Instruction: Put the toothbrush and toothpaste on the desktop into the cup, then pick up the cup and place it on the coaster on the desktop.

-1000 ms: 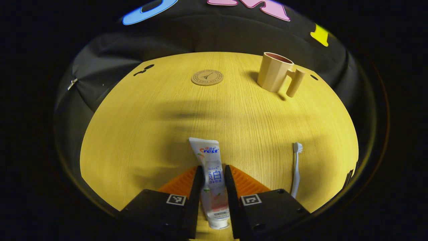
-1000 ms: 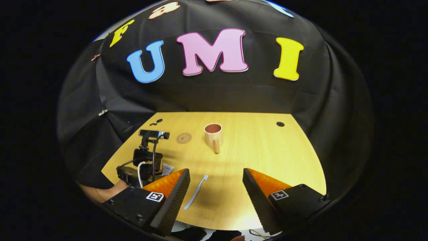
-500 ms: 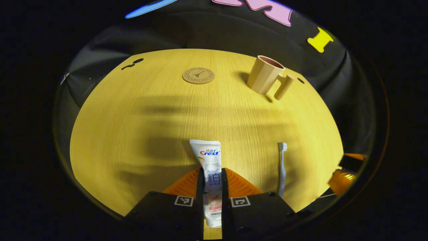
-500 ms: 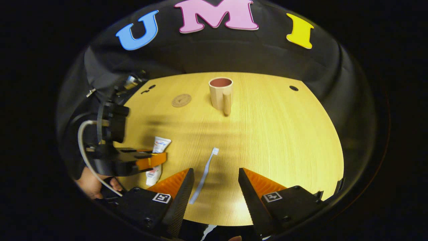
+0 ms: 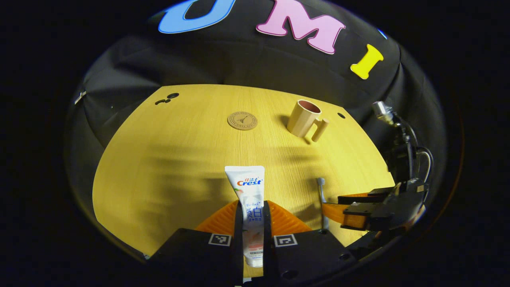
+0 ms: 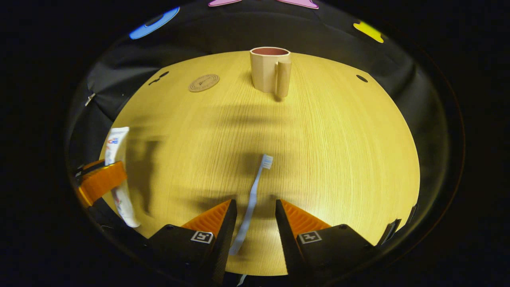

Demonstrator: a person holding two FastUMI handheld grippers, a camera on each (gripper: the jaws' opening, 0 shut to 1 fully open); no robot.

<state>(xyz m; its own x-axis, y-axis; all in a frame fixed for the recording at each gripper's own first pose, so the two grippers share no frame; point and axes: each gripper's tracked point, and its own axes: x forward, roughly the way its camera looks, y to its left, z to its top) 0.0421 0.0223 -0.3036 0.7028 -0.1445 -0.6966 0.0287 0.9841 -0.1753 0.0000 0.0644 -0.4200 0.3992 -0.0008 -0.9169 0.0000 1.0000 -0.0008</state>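
Soft plastic, the toothpaste (image 5: 250, 199) sits pinched mid-tube in the left gripper (image 5: 252, 223) in the left gripper view, cup (image 5: 303, 118) far right. In the right gripper view, the right gripper (image 6: 251, 223) straddles the toothbrush (image 6: 254, 197) handle, fingers narrow but untouching (light, slippery; grip mid-handle).

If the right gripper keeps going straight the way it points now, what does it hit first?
The toothbrush, most likely: its handle already lies between the open right gripper fingers, head pointing ahead. Past it the desktop looks bare up to the cup.
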